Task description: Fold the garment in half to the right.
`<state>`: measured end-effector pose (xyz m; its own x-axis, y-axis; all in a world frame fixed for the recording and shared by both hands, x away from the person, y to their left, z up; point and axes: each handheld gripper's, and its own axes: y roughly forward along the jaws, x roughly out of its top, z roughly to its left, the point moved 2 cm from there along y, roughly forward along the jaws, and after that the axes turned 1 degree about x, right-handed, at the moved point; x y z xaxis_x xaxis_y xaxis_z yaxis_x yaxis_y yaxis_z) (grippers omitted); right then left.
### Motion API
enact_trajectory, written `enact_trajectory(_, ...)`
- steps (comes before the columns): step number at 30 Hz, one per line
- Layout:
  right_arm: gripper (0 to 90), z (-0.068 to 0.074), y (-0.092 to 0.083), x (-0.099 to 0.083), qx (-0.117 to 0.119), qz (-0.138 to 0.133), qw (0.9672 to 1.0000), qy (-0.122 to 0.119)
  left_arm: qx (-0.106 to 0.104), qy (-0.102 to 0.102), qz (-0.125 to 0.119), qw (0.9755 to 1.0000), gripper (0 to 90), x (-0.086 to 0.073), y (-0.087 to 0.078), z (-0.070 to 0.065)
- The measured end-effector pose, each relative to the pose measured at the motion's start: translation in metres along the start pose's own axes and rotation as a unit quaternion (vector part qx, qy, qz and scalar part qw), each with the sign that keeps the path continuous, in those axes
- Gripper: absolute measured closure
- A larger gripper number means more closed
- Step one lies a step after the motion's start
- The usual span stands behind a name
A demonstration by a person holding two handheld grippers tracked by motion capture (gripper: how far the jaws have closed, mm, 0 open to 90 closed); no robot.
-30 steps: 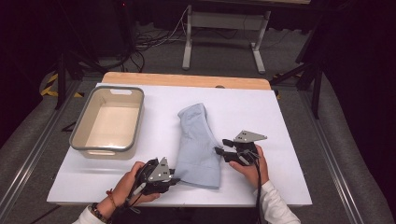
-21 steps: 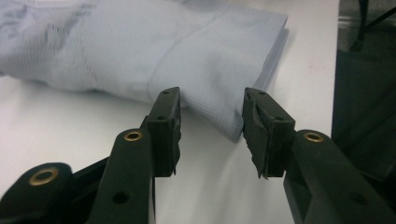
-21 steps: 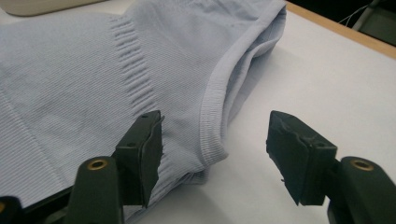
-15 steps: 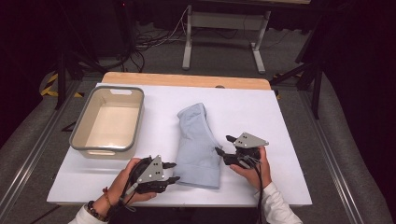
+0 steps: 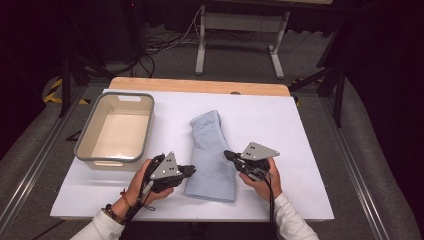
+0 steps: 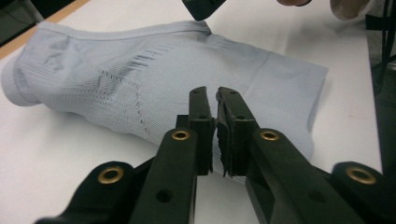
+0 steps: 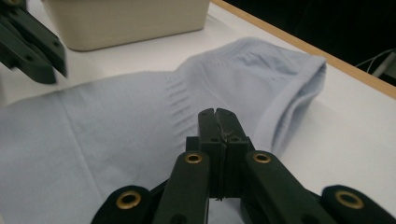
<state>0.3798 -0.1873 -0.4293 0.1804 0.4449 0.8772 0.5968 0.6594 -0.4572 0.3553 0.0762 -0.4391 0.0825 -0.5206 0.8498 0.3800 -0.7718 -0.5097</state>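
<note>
A light blue knitted garment (image 5: 210,150) lies folded flat in the middle of the white table. My left gripper (image 5: 192,171) rests at its left edge, low down. In the left gripper view its jaws (image 6: 212,93) have just been closing. Only a thin slit remains between them, with nothing seen in it, and the garment (image 6: 116,84) lies behind. My right gripper (image 5: 227,154) sits at the garment's right edge. Its jaws (image 7: 217,113) have just closed and meet tip to tip over the fabric (image 7: 116,116), with no cloth visible between them.
A beige plastic bin (image 5: 107,159) with a grey rim stands empty at the table's left, and in the right gripper view it (image 7: 126,21) sits beyond the garment. A wooden strip (image 5: 200,86) runs along the table's far edge. Dark floor, cables and a metal stand lie beyond.
Both grippers' jaws stood apart in the earlier frames and are now together. Both hands have shifted slightly at the garment's two side edges. The garment has not moved.
</note>
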Motion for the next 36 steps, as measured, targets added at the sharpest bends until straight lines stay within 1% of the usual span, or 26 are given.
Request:
enact_trajectory(1, 89.7, 0.001, 0.003, 0.002, 0.001, -0.001, 1.0000, -0.001, 0.000, 0.003, 0.003, 1.0000, 84.9, 0.000, 0.004, 0.001)
enact_trajectory(2, 89.7, 0.002, 0.007, 0.005, 0.004, -0.003, 1.0000, 0.000, 0.006, 0.001, 0.005, 1.0000, 84.9, 0.000, 0.008, 0.003)
enact_trajectory(3, 89.7, 0.004, 0.011, 0.008, 0.009, -0.005, 1.0000, -0.002, 0.003, -0.004, 0.004, 1.0000, 85.8, 0.000, 0.011, 0.004)
enact_trajectory(4, 89.7, 0.006, 0.015, 0.011, 0.011, -0.005, 0.9999, -0.007, 0.000, -0.006, 0.002, 1.0000, 86.1, 0.001, 0.014, 0.006)
enact_trajectory(5, 89.7, 0.009, 0.018, 0.014, 0.012, -0.004, 0.9999, -0.010, 0.004, -0.005, 0.001, 1.0000, 86.5, 0.002, 0.016, 0.008)
enact_trajectory(7, 89.7, 0.015, 0.026, 0.019, 0.017, -0.005, 0.9997, -0.017, 0.001, -0.009, -0.002, 1.0000, 87.8, 0.003, 0.019, 0.010)
enact_trajectory(9, 89.7, 0.018, 0.033, 0.022, 0.018, -0.002, 0.9996, -0.021, 0.002, -0.007, -0.002, 1.0000, 87.9, 0.003, 0.021, 0.011)
enact_trajectory(10, 89.6, 0.019, 0.035, 0.023, 0.019, -0.003, 0.9996, -0.020, -0.002, -0.011, 0.002, 0.9999, 87.9, 0.003, 0.023, 0.011)
enact_trajectory(13, 89.6, 0.021, 0.042, 0.024, 0.020, 0.003, 0.9996, -0.019, -0.002, -0.008, 0.009, 0.9999, 87.9, 0.001, 0.025, 0.010)
enact_trajectory(14, 89.6, 0.021, 0.042, 0.024, 0.020, 0.003, 0.9996, -0.019, -0.002, -0.008, 0.009, 0.9999, 87.7, 0.001, 0.025, 0.010)
enact_trajectory(15, 89.5, 0.021, 0.045, 0.023, 0.023, 0.005, 0.9996, -0.018, -0.004, -0.006, 0.020, 0.9998, 87.7, -0.001, 0.027, 0.010)
enact_trajectory(17, 89.5, 0.023, 0.052, 0.019, 0.025, 0.018, 0.9993, -0.021, -0.009, -0.005, 0.028, 0.9996, 87.6, -0.004, 0.030, 0.009)
enact_trajectory(18, 89.6, 0.024, 0.054, 0.016, 0.024, 0.024, 0.9991, -0.025, -0.009, 0.000, 0.040, 0.9992, 87.5, -0.007, 0.033, 0.008)
enact_trajectory(20, 89.6, 0.028, 0.061, 0.009, 0.023, 0.047, 0.9980, -0.035, -0.012, 0.001, 0.054, 0.9985, 87.5, -0.010, 0.038, 0.006)
enact_trajectory(21, 89.6, 0.030, 0.064, 0.006, 0.019, 0.057, 0.9973, -0.043, -0.011, 0.002, 0.057, 0.9983, 87.6, -0.011, 0.039, 0.005)
enact_trajectory(23, 89.6, 0.032, 0.068, 0.000, 0.019, 0.070, 0.9963, -0.046, -0.012, 0.005, 0.065, 0.9978, 87.8, -0.013, 0.041, 0.005)
enact_trajectory(24, 89.6, 0.032, 0.070, -0.002, 0.019, 0.074, 0.9960, -0.047, -0.011, 0.000, 0.067, 0.9977, 87.8, -0.014, 0.042, 0.004)
enact_trajectory(26, 89.6, 0.030, 0.071, -0.004, 0.023, 0.077, 0.9958, -0.042, -0.015, -0.001, 0.068, 0.9976, 87.9, -0.015, 0.043, 0.005)
enact_trajectory(28, 89.6, 0.029, 0.071, -0.004, 0.024, 0.077, 0.9959, -0.041, -0.019, -0.005, 0.069, 0.9975, 88.2, -0.016, 0.044, 0.007)
enact_trajectory(29, 89.6, 0.028, 0.072, -0.005, 0.025, 0.076, 0.9960, -0.041, -0.023, -0.016, 0.072, 0.9970, 88.5, -0.018, 0.044, 0.007)
enact_trajectory(30, 89.6, 0.025, 0.071, -0.005, 0.022, 0.069, 0.9966, -0.039, -0.026, -0.015, 0.068, 0.9972, 88.9, -0.018, 0.045, 0.009)
enact_trajectory(31, 89.6, 0.025, 0.071, -0.005, 0.022, 0.069, 0.9966, -0.039, -0.030, -0.019, 0.067, 0.9971, 88.9, -0.018, 0.045, 0.009)
enact_trajectory(33, 89.7, 0.020, 0.069, -0.004, 0.007, 0.060, 0.9975, -0.036, -0.030, -0.022, 0.066, 0.9972, 88.9, -0.019, 0.045, 0.009)
enact_trajectory(35, 89.7, 0.013, 0.066, -0.005, 0.000, 0.059, 0.9981, -0.019, -0.028, -0.022, 0.065, 0.9972, 89.0, -0.019, 0.045, 0.009)
enact_trajectory(36, 89.7, 0.009, 0.065, -0.007, -0.008, 0.059, 0.9981, -0.011, -0.027, -0.026, 0.067, 0.9970, 89.0, -0.020, 0.044, 0.008)
